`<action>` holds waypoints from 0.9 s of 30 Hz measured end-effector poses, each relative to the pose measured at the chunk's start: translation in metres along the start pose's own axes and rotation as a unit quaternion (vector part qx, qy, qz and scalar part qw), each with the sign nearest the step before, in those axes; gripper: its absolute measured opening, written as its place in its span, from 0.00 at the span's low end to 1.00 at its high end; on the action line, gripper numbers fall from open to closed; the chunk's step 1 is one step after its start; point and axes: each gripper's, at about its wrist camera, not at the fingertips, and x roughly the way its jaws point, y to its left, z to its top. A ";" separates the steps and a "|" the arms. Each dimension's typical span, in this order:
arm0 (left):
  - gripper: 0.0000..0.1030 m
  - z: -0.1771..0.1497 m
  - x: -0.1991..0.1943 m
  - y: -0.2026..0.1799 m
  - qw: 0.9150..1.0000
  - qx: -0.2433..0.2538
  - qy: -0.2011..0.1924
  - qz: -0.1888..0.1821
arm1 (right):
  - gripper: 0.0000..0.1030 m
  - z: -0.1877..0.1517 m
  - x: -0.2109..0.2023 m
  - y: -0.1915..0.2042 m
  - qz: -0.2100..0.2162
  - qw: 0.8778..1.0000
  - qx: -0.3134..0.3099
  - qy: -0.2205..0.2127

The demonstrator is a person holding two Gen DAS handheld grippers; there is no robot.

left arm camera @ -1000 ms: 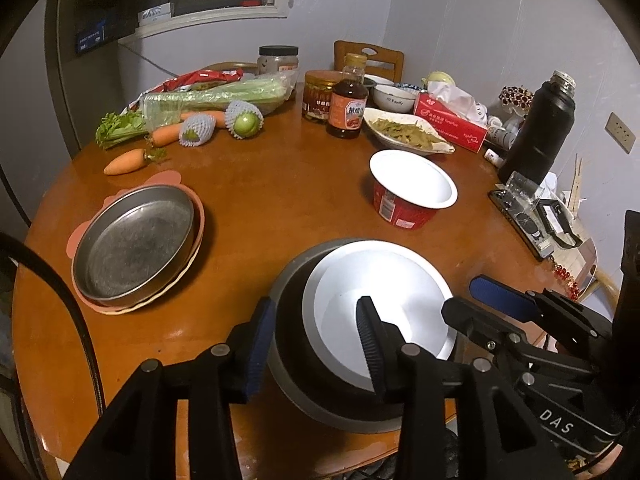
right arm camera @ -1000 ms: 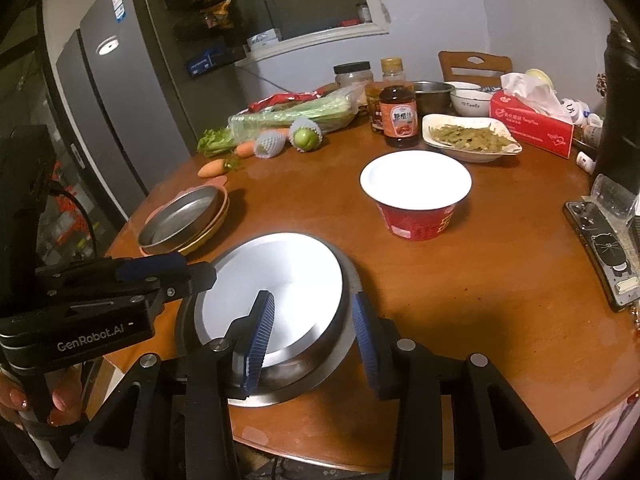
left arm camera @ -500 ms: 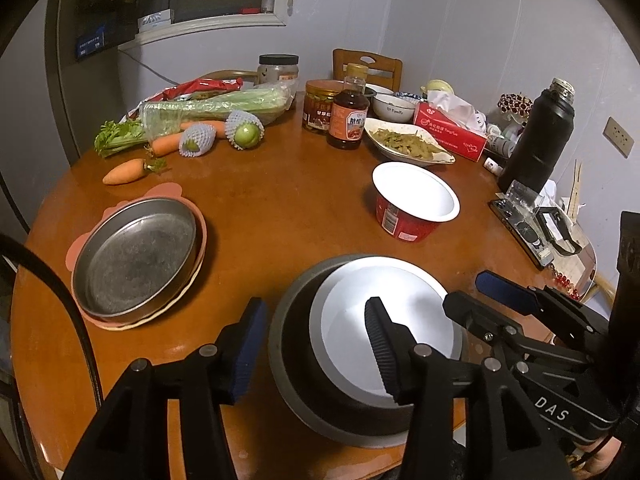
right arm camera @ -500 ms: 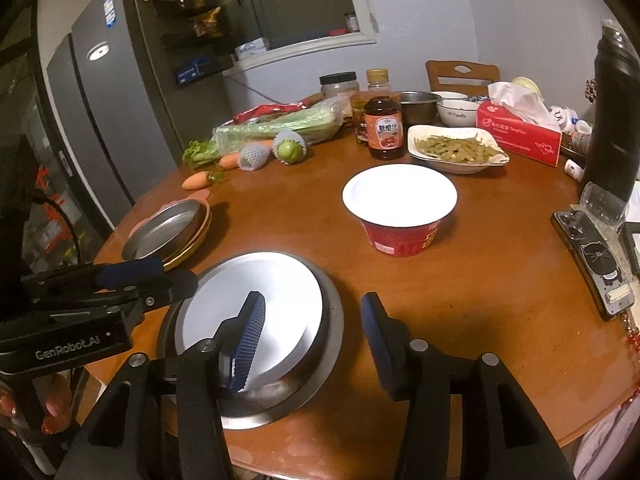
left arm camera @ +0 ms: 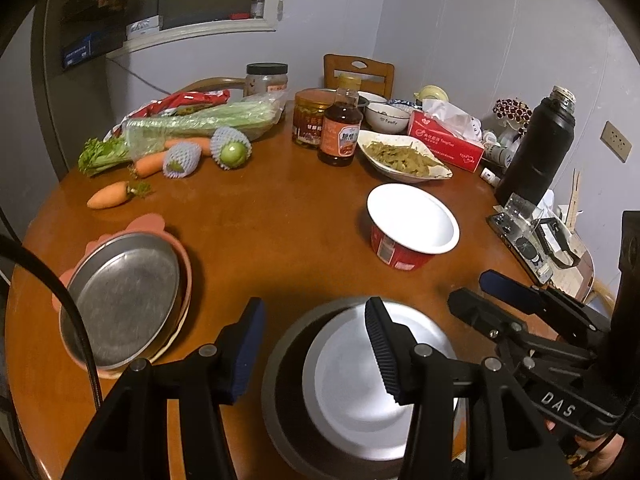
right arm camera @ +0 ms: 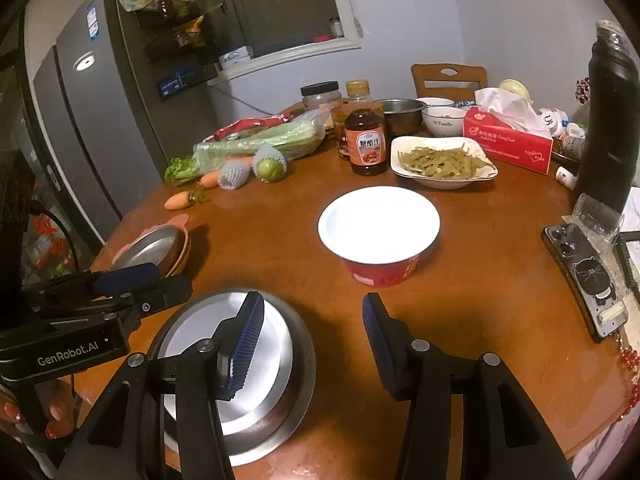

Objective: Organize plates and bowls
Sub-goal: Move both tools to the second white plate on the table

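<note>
A white bowl point(left arm camera: 360, 392) sits nested in a steel bowl point(left arm camera: 288, 392) at the table's near edge; both show in the right wrist view, the white bowl point(right arm camera: 192, 356) inside the steel bowl point(right arm camera: 288, 392). My left gripper point(left arm camera: 316, 344) is open and empty above their left rim. My right gripper point(right arm camera: 312, 340) is open and empty above their right rim. A steel plate point(left arm camera: 120, 300) lies on a pink plate point(left arm camera: 184, 264) at the left. A red paper bowl point(left arm camera: 412, 226) stands mid-table, also in the right wrist view point(right arm camera: 378, 232).
Carrots point(left arm camera: 108, 196), celery point(left arm camera: 200, 124), netted fruit point(left arm camera: 230, 148), a sauce bottle point(left arm camera: 340, 136), jars, a dish of greens point(left arm camera: 404, 156), a tissue box point(left arm camera: 444, 140), a black flask point(left arm camera: 536, 152) and a phone point(right arm camera: 584, 272) stand around the far and right table. A fridge point(right arm camera: 92, 112) stands at the left.
Both grippers have opened wider and pulled back and up from the nested bowls, which stay on the table.
</note>
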 end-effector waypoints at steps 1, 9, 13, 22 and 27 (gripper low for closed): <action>0.50 0.003 0.002 -0.001 1.000 0.001 0.001 -0.001 | 0.52 0.002 0.001 0.000 0.000 1.000 0.001 0.000; 0.50 0.026 0.020 -0.006 1.000 0.003 0.007 -0.006 | 0.53 0.014 0.009 -0.013 -0.010 1.000 0.011 0.001; 0.50 0.037 0.028 -0.012 1.000 0.011 0.010 -0.008 | 0.53 0.022 0.013 -0.024 -0.017 1.000 0.020 0.002; 0.50 0.060 0.050 -0.025 0.999 0.025 0.020 -0.008 | 0.53 0.040 0.027 -0.044 -0.029 0.999 0.032 0.009; 0.50 0.071 0.067 -0.026 0.999 0.020 0.034 -0.013 | 0.53 0.049 0.037 -0.053 -0.034 0.999 0.036 0.016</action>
